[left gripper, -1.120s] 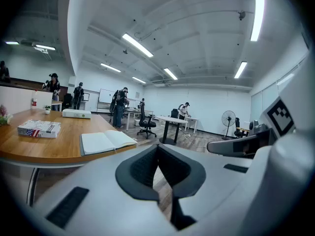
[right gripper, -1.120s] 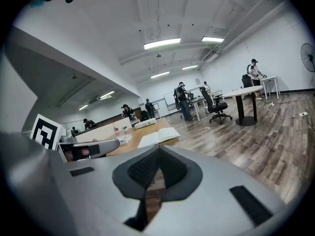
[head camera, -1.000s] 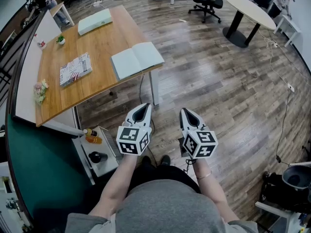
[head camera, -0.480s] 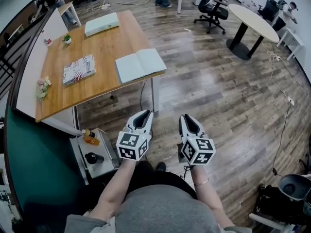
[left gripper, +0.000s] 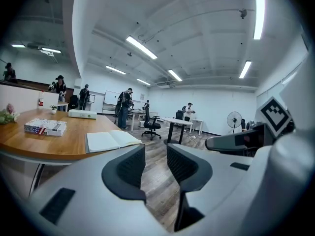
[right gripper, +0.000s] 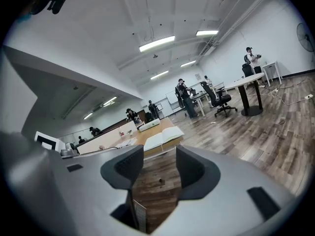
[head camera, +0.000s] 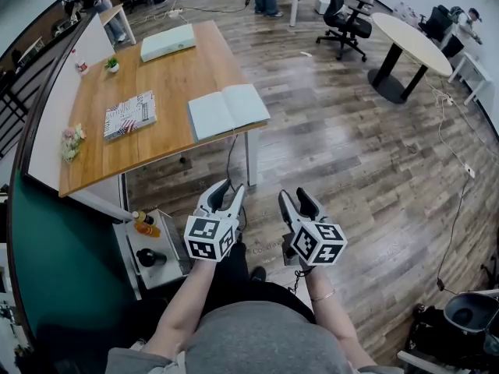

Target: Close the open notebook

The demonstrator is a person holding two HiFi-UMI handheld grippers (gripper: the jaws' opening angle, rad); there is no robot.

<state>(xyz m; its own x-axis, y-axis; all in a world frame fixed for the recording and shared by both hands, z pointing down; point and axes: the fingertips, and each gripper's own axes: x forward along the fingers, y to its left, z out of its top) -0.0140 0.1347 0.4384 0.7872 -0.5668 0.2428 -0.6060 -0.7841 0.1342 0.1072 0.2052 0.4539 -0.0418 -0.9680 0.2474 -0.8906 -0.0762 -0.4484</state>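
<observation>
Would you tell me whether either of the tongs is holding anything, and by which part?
Nothing is held. The left tongs and the right tongs are opening, empty, well short of the open notebook.

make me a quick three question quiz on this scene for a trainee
1. True or false: the notebook on the wooden table is already shut.
2. What is between the left gripper's jaws? A) the notebook B) nothing C) a pen
3. Fill in: in the head view, the flag-patterned book lies to the notebook's ____.

Key: 1 false, it lies open. 2 B, the jaws are opening on empty air. 3 left.
</observation>
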